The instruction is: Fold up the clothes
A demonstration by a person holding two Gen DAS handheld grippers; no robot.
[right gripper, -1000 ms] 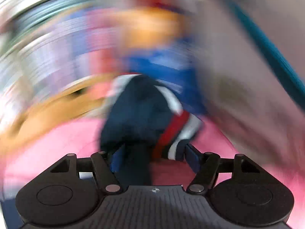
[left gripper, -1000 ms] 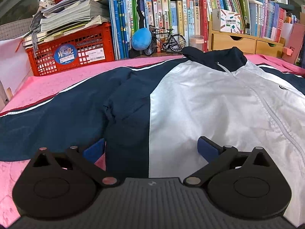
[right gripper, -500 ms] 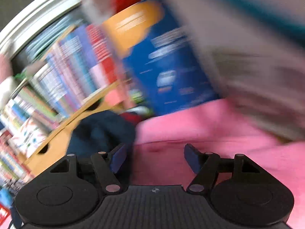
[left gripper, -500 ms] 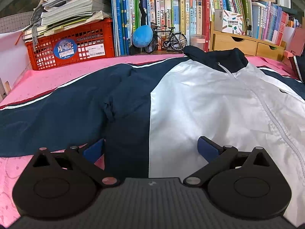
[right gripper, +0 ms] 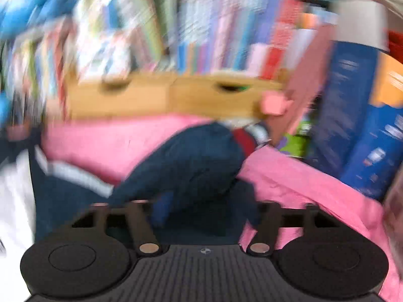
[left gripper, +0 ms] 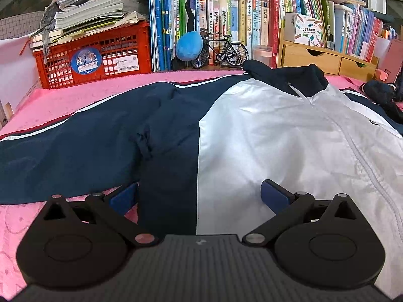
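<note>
A navy and white zip jacket lies spread front up on the pink cloth, with its collar at the far side. My left gripper hovers over the jacket's near hem and is open wide, its blue pads apart above the flat fabric. The right wrist view is blurred by motion. There the jacket's navy sleeve, with a red and white cuff, stretches away across the pink cloth. My right gripper has the sleeve's near part between its jaws, which are opening.
Behind the jacket stand a red crate stacked with papers, a row of books, a toy bicycle and wooden drawers. A blue box leans at the right, close to the cuff.
The right gripper has swung round fast, and the sleeve that hung between its jaws now lies stretched on the cloth by the drawers. Its jaws stand wider. The left gripper has stayed put.
</note>
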